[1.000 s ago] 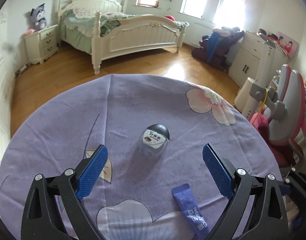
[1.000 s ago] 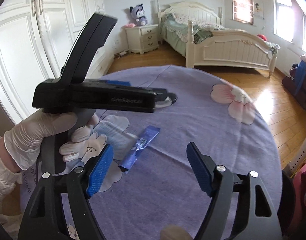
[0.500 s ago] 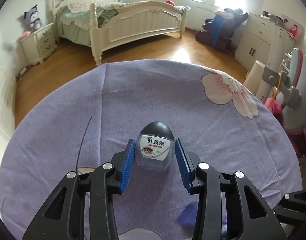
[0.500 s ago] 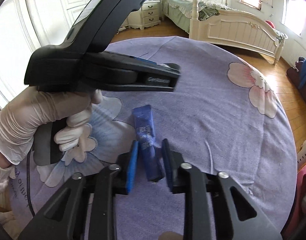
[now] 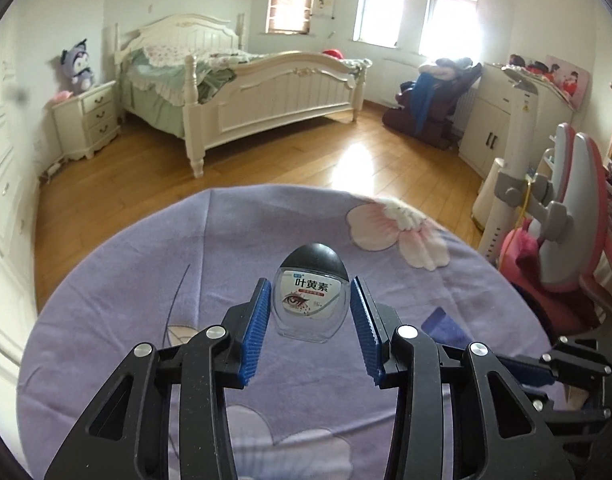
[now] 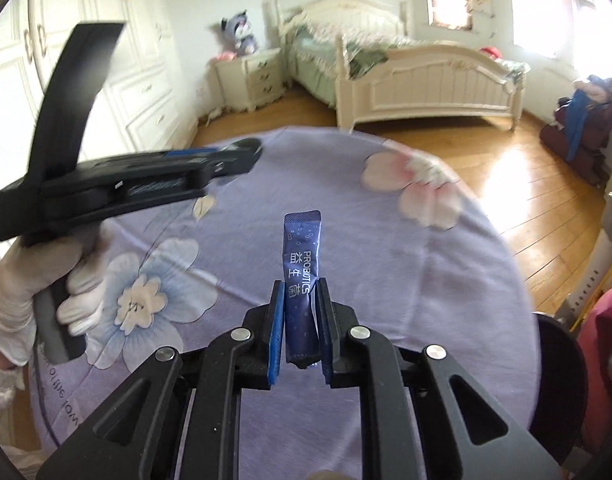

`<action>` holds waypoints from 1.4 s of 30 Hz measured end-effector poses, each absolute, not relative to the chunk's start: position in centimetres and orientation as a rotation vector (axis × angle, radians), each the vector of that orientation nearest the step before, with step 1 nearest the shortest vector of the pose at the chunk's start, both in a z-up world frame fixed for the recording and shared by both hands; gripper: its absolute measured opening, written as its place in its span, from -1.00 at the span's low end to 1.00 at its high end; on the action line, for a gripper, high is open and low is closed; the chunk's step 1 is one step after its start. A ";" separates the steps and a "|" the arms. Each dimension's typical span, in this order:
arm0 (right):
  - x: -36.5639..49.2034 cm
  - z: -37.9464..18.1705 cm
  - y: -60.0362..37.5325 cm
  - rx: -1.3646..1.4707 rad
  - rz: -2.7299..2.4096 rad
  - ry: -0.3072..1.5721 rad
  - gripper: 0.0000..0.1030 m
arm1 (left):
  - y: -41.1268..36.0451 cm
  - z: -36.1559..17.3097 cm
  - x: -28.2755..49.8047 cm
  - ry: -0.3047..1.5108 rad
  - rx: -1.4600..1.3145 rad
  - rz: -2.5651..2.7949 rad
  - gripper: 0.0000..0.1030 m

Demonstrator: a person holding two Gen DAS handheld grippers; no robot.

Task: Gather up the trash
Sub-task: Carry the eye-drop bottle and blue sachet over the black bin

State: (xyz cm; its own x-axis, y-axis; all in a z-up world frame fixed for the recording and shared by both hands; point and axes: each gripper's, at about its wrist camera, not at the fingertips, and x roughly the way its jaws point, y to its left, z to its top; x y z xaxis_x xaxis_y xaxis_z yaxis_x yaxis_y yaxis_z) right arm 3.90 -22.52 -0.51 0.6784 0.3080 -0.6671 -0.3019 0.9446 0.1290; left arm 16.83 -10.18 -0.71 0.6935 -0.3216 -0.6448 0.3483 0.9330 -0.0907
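Observation:
A small clear eye-drop bottle (image 5: 310, 300) with a black cap and a white label sits between the blue pads of my left gripper (image 5: 310, 298), which is shut on it and holds it above the purple flowered tablecloth (image 5: 145, 280). In the right wrist view, my right gripper (image 6: 301, 304) is shut on a blue probiotics sachet (image 6: 301, 264), whose top end sticks up past the fingertips. The left gripper (image 6: 245, 152) appears there at the upper left, carried by a white-gloved hand (image 6: 37, 280). The sachet's tip (image 5: 442, 322) shows at the right in the left wrist view.
A round table under the purple cloth (image 6: 386, 280) fills the foreground. Beyond it lie wooden floor, a white bed (image 5: 265, 96), a nightstand (image 5: 85, 120) and white wardrobe doors (image 6: 85, 60). A pink and grey chair (image 5: 566, 240) stands close at the table's right edge.
Both grippers went from wide open to shut, the left on the eye-drop bottle and the right on the blue sachet. Both things have since been lifted off the cloth.

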 end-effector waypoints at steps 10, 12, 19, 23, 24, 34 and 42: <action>-1.4 3.3 -31.7 0.029 0.070 0.449 -0.70 | -19.3 5.0 9.9 0.563 0.030 -0.550 -0.19; -2.4 3.5 -33.4 0.020 0.009 0.415 -0.70 | -21.7 5.0 8.9 0.556 0.030 -0.602 -0.19; -5.2 2.1 -39.4 0.011 -0.145 0.420 -0.70 | -28.8 2.9 7.0 0.607 0.021 -0.760 -0.19; -5.4 0.8 -41.6 0.011 -0.189 0.454 -0.70 | -32.0 1.1 6.7 0.646 0.024 -0.818 -0.19; -5.7 0.5 -42.2 0.010 -0.195 0.460 -0.70 | -32.7 0.8 6.6 0.656 0.027 -0.828 -0.19; -5.7 -1.8 -44.3 0.030 -0.220 0.501 -0.70 | -35.8 -1.2 7.3 0.711 0.053 -0.861 -0.19; -5.6 -2.7 -44.5 0.032 -0.238 0.541 -0.63 | -37.1 -1.5 7.4 0.725 0.069 -0.885 -0.19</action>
